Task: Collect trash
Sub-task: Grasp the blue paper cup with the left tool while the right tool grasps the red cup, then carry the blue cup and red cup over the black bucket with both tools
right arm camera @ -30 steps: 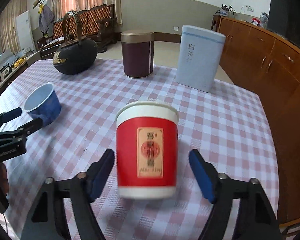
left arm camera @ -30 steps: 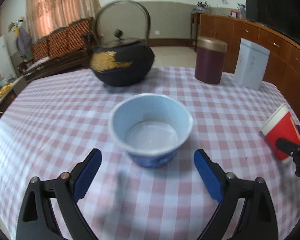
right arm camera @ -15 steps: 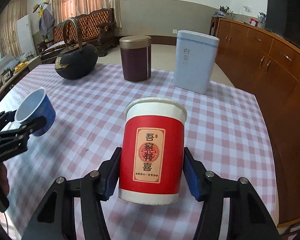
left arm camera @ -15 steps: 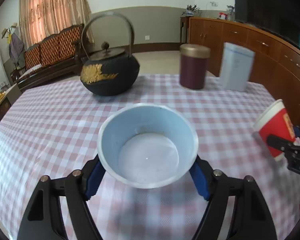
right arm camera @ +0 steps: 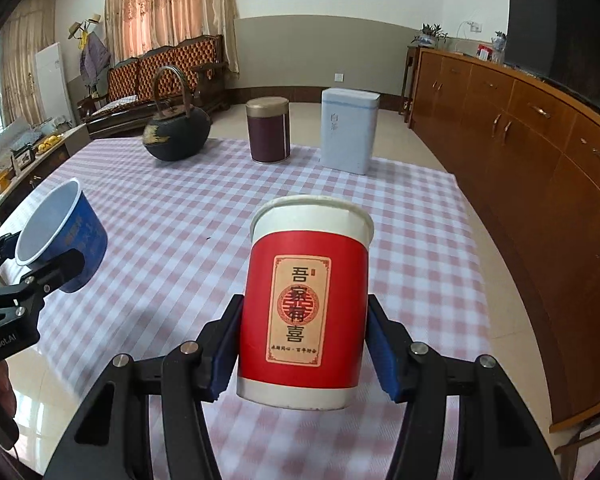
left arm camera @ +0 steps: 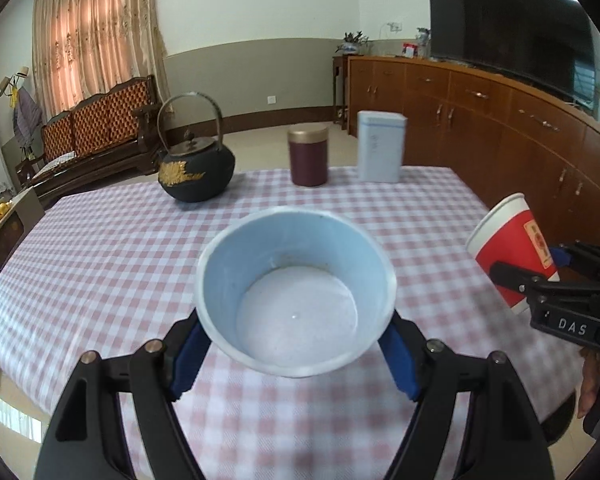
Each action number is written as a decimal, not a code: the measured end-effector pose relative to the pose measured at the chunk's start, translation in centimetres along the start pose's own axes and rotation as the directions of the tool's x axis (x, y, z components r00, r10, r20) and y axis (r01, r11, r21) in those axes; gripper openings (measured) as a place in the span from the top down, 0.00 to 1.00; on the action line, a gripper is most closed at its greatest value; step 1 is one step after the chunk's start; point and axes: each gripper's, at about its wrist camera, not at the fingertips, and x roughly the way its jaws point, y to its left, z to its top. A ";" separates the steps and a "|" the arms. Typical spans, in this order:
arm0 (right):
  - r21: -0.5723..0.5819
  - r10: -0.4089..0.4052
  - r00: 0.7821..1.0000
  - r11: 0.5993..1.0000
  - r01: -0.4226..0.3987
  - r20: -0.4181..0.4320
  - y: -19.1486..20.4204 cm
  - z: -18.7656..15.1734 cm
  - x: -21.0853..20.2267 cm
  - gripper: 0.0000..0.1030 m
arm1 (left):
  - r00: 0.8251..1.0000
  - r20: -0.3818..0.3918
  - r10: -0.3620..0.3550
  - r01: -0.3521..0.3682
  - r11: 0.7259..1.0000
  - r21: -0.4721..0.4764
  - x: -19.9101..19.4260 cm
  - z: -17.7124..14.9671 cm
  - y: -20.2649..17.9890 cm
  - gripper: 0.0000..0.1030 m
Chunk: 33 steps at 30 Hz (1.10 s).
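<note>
Cups clamped and lifted above the checked table [left arm camera: 100,248]: left gripper [left arm camera: 296,354] grasps blue cup [left arm camera: 296,292], right gripper [right arm camera: 302,350] grasps red cup [right arm camera: 304,316]; next, carry to a bin, unseen.

The red cup [left arm camera: 508,252] is partly hidden by the right gripper [left arm camera: 540,268], and the tablecloth's [left arm camera: 100,248] near edge is blurred.

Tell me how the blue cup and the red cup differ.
The blue cup is short and wide; the red cup is taller and narrower. The blue cup is plain inside; the red cup bears a tan label with characters. Both are clamped in a gripper, clear of the table.
</note>
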 end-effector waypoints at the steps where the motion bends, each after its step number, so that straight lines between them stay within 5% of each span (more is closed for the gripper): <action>1: -0.002 -0.003 1.000 1.000 0.003 0.004 0.0 -0.4 -0.8 0.42 | 1.000 0.006 -0.006 0.006 1.000 0.002 -0.8 -0.2 -0.4 0.25; 18: 0.081 -0.086 0.994 0.993 0.081 0.063 -4.7 -5.9 -11.8 0.42 | 0.990 0.082 -0.119 0.111 0.990 0.091 -7.2 -1.2 -6.8 0.25; 33: 0.182 -0.210 0.977 0.963 0.201 0.027 -12.8 -12.1 -16.5 0.42 | 0.964 0.047 -0.261 0.248 0.950 0.189 -7.0 -3.2 -17.0 0.25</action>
